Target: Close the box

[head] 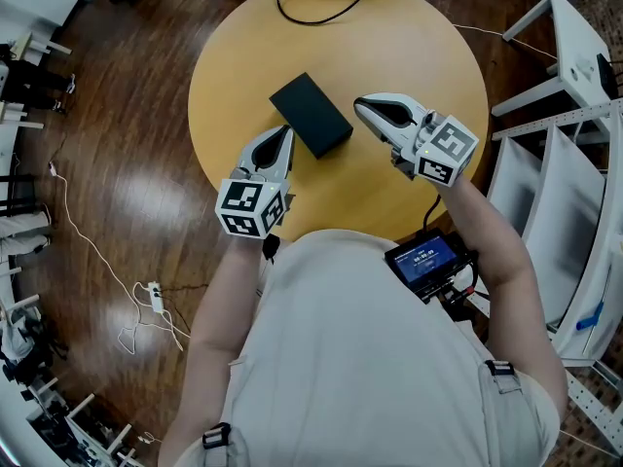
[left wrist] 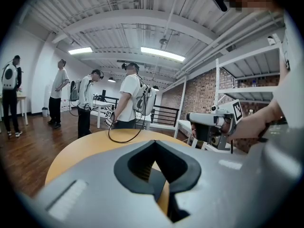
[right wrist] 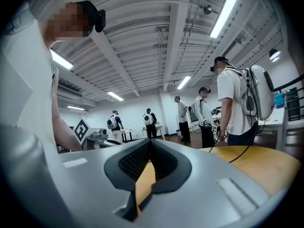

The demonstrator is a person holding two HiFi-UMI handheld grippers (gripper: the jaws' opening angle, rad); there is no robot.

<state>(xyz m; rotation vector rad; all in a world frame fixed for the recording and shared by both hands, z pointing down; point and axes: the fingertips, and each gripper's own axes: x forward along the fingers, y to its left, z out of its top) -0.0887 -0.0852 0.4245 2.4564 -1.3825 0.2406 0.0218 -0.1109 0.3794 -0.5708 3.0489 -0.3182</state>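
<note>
A black rectangular box point(head: 311, 115) lies flat on the round yellow table point(head: 428, 56), its lid down. My left gripper point(head: 284, 130) sits just left of the box's near end, jaws together and holding nothing. My right gripper point(head: 358, 106) hovers to the right of the box, a small gap away, also shut and holding nothing. In the left gripper view the jaws point(left wrist: 154, 144) meet at the tip over the tabletop, and the right gripper point(left wrist: 209, 120) shows across from them. The right gripper view shows its own jaws point(right wrist: 150, 142) closed in the same way.
A black cable point(head: 321, 13) loops over the table's far edge. White shelving point(head: 574, 115) stands to the right. A small screen device point(head: 425, 259) hangs at the person's waist. A cable and power strip point(head: 156, 300) lie on the wooden floor. Several people stand in the background.
</note>
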